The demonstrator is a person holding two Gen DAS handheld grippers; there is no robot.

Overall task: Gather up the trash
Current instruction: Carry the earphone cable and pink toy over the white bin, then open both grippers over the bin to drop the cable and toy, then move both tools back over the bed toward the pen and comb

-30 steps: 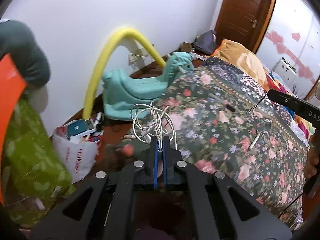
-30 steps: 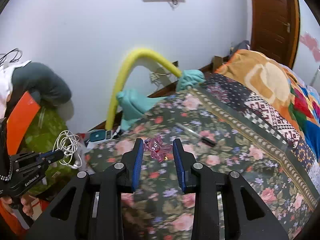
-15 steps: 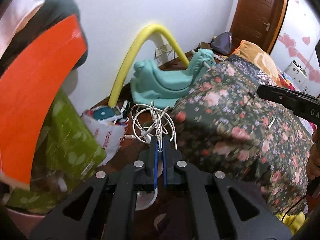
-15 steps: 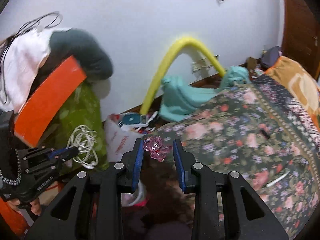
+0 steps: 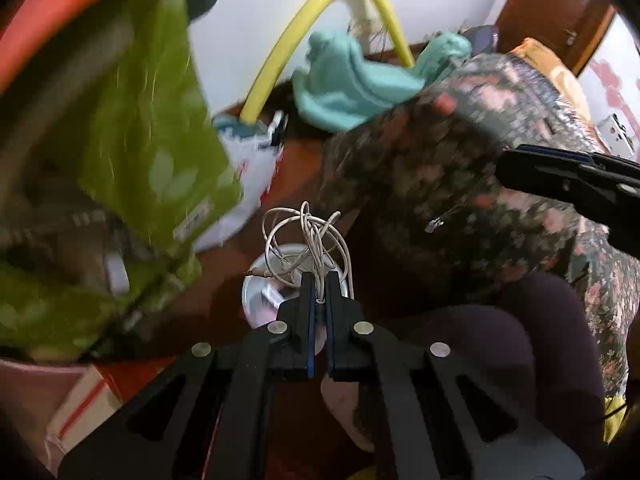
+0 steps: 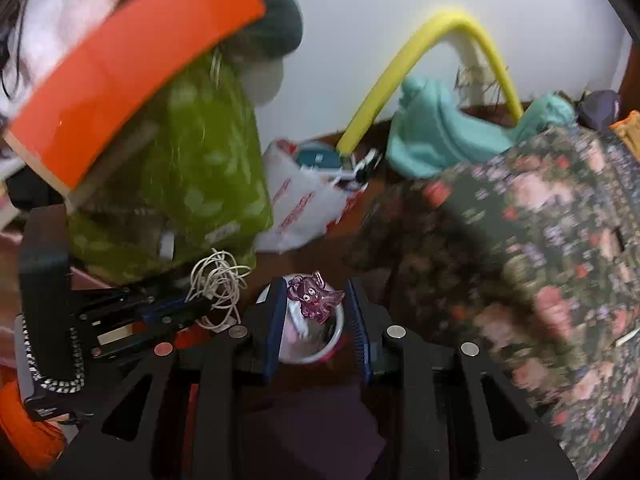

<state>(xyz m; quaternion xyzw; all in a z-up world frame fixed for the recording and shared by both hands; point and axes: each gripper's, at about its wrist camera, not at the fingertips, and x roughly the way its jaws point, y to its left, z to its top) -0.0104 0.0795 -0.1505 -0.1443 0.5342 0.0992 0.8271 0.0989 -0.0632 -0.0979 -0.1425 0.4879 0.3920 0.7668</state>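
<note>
A home bedroom: floral bedspread [image 6: 540, 216], teal rocking toy [image 6: 436, 136], wooden door [image 5: 560, 4].

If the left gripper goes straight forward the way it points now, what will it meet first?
Probably the round white bin on the floor, right behind the tangled white earphone cable that the left gripper holds; depth is unclear.

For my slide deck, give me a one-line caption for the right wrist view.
Right gripper holds a pink toy figure above a white bin.
</note>
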